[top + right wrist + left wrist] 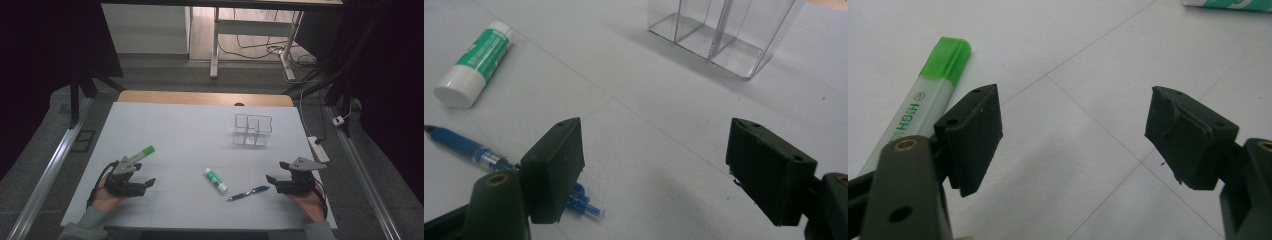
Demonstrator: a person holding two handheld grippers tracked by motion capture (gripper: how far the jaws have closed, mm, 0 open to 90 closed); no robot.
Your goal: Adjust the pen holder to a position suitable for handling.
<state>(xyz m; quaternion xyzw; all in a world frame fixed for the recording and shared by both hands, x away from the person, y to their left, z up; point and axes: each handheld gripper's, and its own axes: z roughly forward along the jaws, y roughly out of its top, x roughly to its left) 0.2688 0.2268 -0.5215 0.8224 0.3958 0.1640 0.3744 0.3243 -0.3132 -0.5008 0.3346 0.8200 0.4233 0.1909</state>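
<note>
On the pale grey table top (165,125) lie three things to be handled: a green-capped highlighter with a translucent barrel (140,153), a white glue stick with a green label (215,180), and a blue ballpoint pen (248,192). A clear plastic organiser with several upright compartments (252,130) stands empty farther back, right of centre.

The left gripper (146,183) rests low at the near left with its jaws spread wide and nothing between them. In the left gripper view the highlighter (923,115) lies just outside its left jaw, long axis running away from the hand, cap at the far end.

The right gripper (272,178) sits at the near right, likewise spread and empty. In the right gripper view the pen (479,152) lies off to the left, its clip end passing behind the left jaw, tip pointing away towards the glue stick (476,62); the organiser (724,35) stands straight ahead.

The highlighter is nearest the left hand, the pen nearest the right. Either gripper would probably need to swing towards its own left and turn across the barrel before closing.
</note>
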